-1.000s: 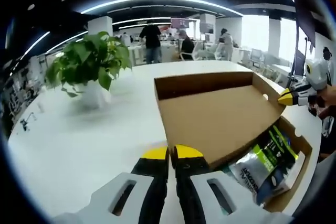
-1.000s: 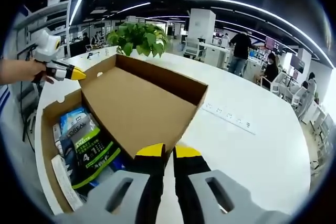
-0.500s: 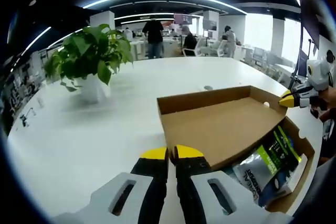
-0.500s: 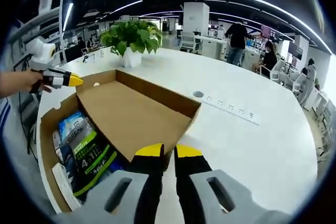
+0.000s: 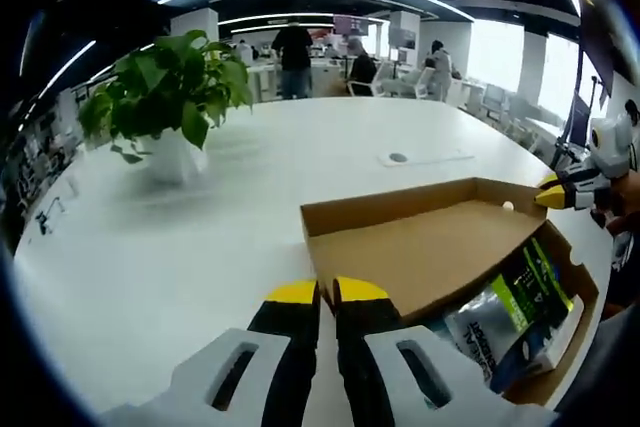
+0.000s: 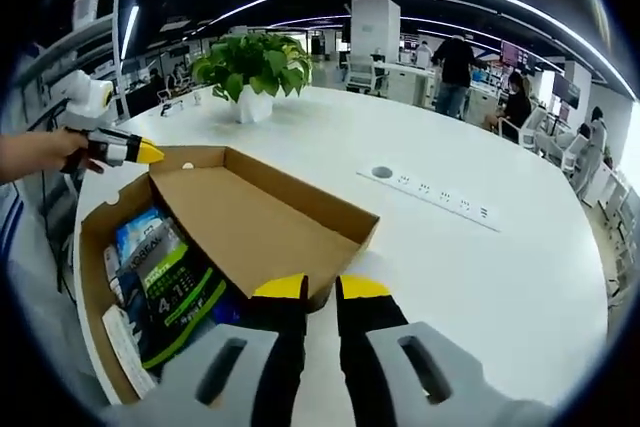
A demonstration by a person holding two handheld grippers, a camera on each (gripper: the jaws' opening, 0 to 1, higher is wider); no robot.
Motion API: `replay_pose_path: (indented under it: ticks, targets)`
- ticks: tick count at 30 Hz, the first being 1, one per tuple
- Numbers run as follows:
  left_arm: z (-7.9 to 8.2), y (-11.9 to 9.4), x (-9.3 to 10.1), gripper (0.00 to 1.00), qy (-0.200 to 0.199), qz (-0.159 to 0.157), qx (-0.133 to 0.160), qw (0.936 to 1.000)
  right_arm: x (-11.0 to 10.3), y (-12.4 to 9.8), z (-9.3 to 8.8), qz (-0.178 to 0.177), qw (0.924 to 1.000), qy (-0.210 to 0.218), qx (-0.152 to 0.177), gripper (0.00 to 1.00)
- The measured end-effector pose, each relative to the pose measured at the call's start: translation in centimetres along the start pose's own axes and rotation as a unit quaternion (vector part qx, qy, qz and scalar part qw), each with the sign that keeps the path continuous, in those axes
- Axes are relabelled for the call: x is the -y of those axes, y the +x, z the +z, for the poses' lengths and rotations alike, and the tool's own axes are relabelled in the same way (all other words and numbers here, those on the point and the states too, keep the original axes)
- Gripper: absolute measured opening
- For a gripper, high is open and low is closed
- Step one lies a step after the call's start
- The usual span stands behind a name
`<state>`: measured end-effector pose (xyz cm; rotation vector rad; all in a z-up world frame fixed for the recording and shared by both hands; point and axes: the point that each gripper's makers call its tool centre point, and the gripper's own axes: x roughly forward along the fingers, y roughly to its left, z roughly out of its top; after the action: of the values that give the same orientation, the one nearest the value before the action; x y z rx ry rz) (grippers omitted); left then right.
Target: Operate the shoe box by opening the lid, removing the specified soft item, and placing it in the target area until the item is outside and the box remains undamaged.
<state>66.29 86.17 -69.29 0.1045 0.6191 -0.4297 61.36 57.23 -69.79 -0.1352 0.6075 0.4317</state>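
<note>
In the left gripper view, the left tool [image 5: 327, 292] has 2 black jaws tipped with yellow caps, each rising from a pale grey moulded shell with 1 slanted slot-shaped opening. In the right gripper view, the right tool [image 6: 321, 288] is built alike: 2 black jaws, yellow rounded tips, and grey shells with 1 dark slot each. Seen from outside, each tool ends in a pointed yellow nose behind a black band, on a white rounded body. A bare hand [image 6: 35, 154] grips the white body at the view's left edge.
</note>
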Motion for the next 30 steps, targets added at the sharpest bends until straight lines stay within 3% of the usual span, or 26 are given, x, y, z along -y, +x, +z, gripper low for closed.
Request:
replay_pose_path:
  ticks: [16, 30]
  targets:
    - [-0.1, -2.9, 1.3, 0.16, 0.018, -0.013, 0.014, 0.9997, -1.6, -3.4, -0.3, 0.022, 0.9992, -0.034, 0.000, 0.14]
    - [0.5, -5.7, 3.7, 0.16, 0.041, -0.026, 0.035, 0.9982, -3.8, -4.5, -0.6, 0.035, 0.9978, -0.057, -0.002, 0.15]
